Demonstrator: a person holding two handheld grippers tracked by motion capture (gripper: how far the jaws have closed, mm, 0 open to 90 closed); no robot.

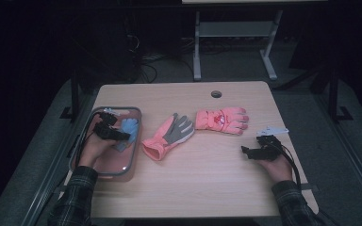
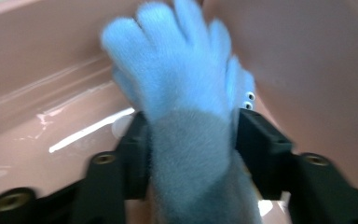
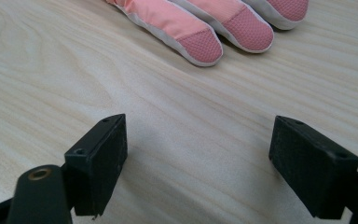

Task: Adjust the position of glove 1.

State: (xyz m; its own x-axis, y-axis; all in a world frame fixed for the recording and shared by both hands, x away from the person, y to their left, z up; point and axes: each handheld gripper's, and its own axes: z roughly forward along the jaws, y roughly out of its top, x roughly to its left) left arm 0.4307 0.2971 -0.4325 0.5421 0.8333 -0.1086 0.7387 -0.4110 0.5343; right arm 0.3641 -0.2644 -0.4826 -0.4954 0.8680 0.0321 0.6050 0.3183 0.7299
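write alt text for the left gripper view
A fluffy blue and grey glove lies between the left tongs, its fingers pointing away, inside a glossy pink bin. The black jaws flank its grey part.

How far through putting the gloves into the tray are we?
About a third, going by what lies where. The blue glove is already down inside the pink tray, lying between the jaws of the left gripper, which look loose around it. The pink-and-grey glove and the pink glove lie on the table. The right gripper rests open beside them.
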